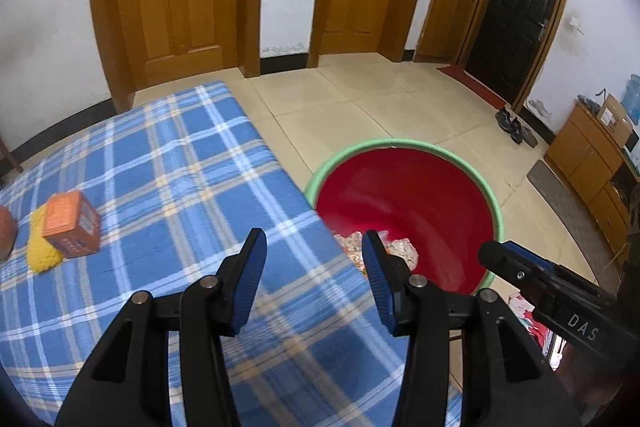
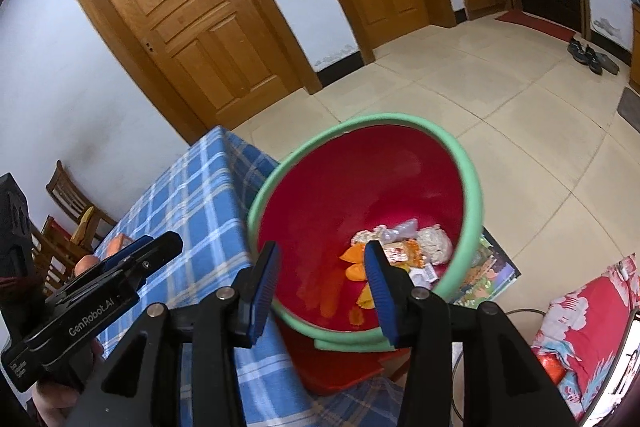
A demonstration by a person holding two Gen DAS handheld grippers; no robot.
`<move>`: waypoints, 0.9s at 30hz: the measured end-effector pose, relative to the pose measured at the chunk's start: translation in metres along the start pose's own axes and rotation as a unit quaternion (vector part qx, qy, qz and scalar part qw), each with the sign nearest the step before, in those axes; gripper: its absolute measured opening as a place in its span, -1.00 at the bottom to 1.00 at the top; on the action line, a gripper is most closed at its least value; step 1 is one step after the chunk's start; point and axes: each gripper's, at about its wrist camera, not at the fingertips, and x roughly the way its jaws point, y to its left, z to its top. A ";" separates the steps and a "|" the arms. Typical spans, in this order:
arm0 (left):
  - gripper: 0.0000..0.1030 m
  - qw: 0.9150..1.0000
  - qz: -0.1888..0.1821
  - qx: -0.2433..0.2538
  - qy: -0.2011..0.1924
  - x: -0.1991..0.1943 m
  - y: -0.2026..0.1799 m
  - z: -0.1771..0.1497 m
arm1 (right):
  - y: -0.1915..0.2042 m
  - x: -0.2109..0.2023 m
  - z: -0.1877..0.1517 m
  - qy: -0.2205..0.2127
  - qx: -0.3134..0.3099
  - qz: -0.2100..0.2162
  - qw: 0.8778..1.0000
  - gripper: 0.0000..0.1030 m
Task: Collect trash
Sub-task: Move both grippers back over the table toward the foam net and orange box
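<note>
Left gripper [image 1: 314, 259] is seen with jaws apart, nothing between them, held over the edge of the blue plaid table [image 1: 160, 167]. Right gripper [image 2: 322, 267] likewise spread and empty, aimed into the red bin [image 2: 400, 163] beside the table. Crumpled trash [image 2: 400, 247] is seen lying at the bin bottom. An orange box [image 1: 72, 225] is left on the cloth.

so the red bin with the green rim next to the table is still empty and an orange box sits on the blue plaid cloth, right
Not quite: the red bin is not empty. The right wrist view shows orange peel and crumpled wrappers lying at its bottom. The rest holds: its rim is green, it stands beside the table, and the orange box sits on the blue plaid cloth.
</note>
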 end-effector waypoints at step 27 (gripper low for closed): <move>-0.04 0.987 0.119 -0.107 -0.033 -0.063 0.174 -0.016 | 0.144 0.027 -0.001 0.023 -0.100 0.061 0.993 0.25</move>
